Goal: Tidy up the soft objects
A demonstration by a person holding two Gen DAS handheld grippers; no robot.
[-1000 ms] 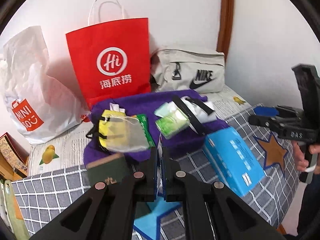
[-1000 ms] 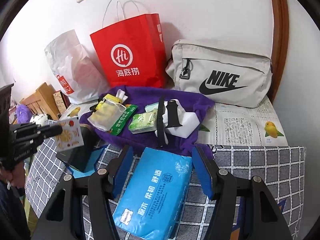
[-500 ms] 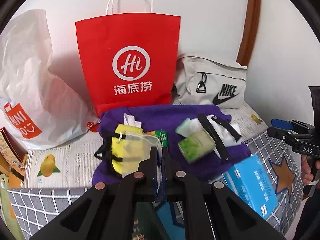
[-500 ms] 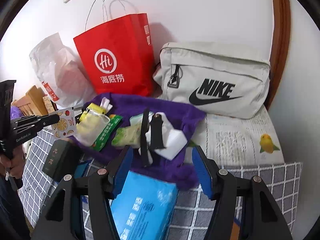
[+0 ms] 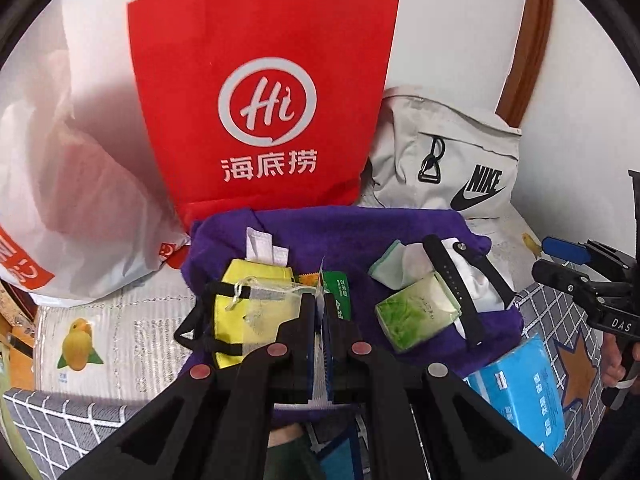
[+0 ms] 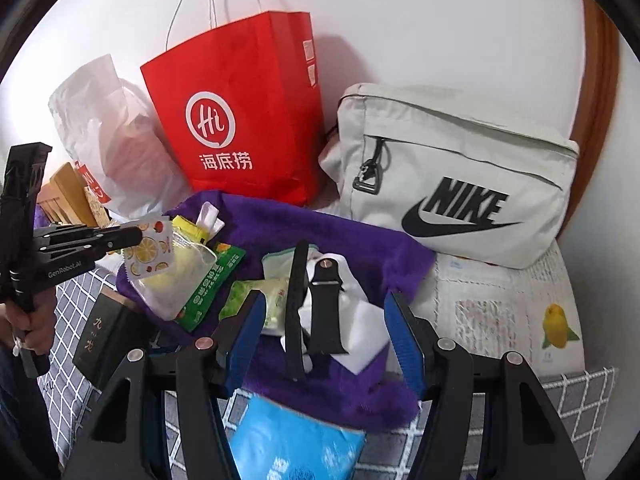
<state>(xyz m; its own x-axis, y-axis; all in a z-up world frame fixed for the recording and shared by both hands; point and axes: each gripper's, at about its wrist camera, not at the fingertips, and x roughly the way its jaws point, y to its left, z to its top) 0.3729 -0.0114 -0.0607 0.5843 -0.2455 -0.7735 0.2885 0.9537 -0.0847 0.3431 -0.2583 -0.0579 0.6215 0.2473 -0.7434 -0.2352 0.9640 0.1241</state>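
Note:
My left gripper point(image 5: 320, 304) is shut on a thin fruit-print sachet point(image 6: 150, 254), which shows edge-on between the pads in the left wrist view. It hovers over a purple towel point(image 5: 340, 236) in front of the red paper bag point(image 5: 264, 100). On the towel lie a yellow pouch point(image 5: 248, 304), a green tissue pack point(image 5: 416, 316), a green sachet point(image 6: 212, 284) and black watch straps point(image 6: 326, 308) on white cloth. My right gripper point(image 6: 324, 300) stands open above the straps with nothing between its fingers.
A grey Nike bag point(image 6: 460, 184) leans on the wall at the right, and a white plastic bag point(image 5: 80, 180) sits left of the red bag. A blue tissue pack point(image 6: 296, 440) lies on the checked cloth by the towel. A dark box point(image 6: 108, 332) stands at the left.
Both grippers have moved forward toward the bags. The red bag fills more of the left view, and the blue tissue pack has slid under the right gripper. Neither gripper's opening has changed.

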